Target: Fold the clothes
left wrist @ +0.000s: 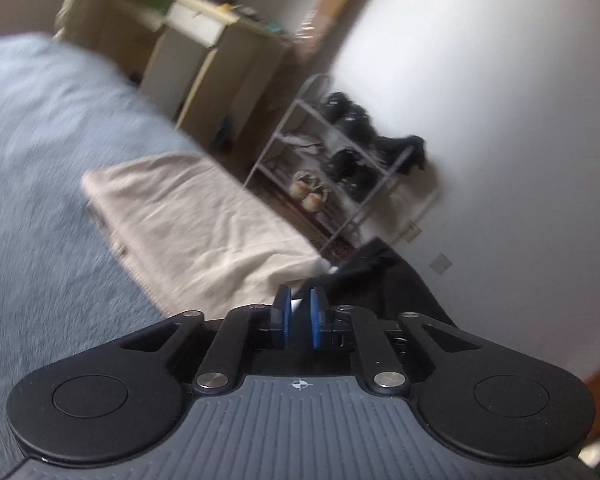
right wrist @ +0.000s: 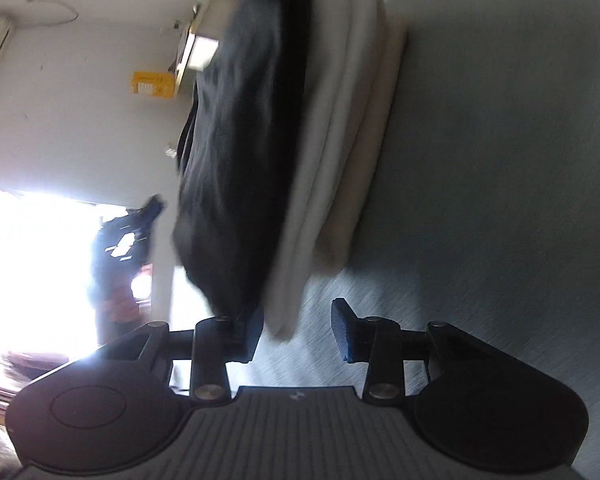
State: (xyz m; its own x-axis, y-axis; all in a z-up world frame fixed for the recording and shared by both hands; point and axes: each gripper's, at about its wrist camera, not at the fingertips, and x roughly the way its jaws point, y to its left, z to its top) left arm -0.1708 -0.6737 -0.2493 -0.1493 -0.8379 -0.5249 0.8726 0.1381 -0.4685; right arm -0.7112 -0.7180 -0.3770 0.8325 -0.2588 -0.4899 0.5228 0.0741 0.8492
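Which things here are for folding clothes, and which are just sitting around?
For the job:
- beige cloth, folded on the bed
- black garment
- left hand-held gripper
- right hand-held gripper
- grey bed, the work surface

Just lying about:
- shoe rack with shoes
- desk
- yellow box

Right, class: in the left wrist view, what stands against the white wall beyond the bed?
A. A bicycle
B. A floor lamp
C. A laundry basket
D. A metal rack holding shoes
D: a tiered metal shoe rack with dark shoes and a light pair stands by the wall, past the folded beige cloth.
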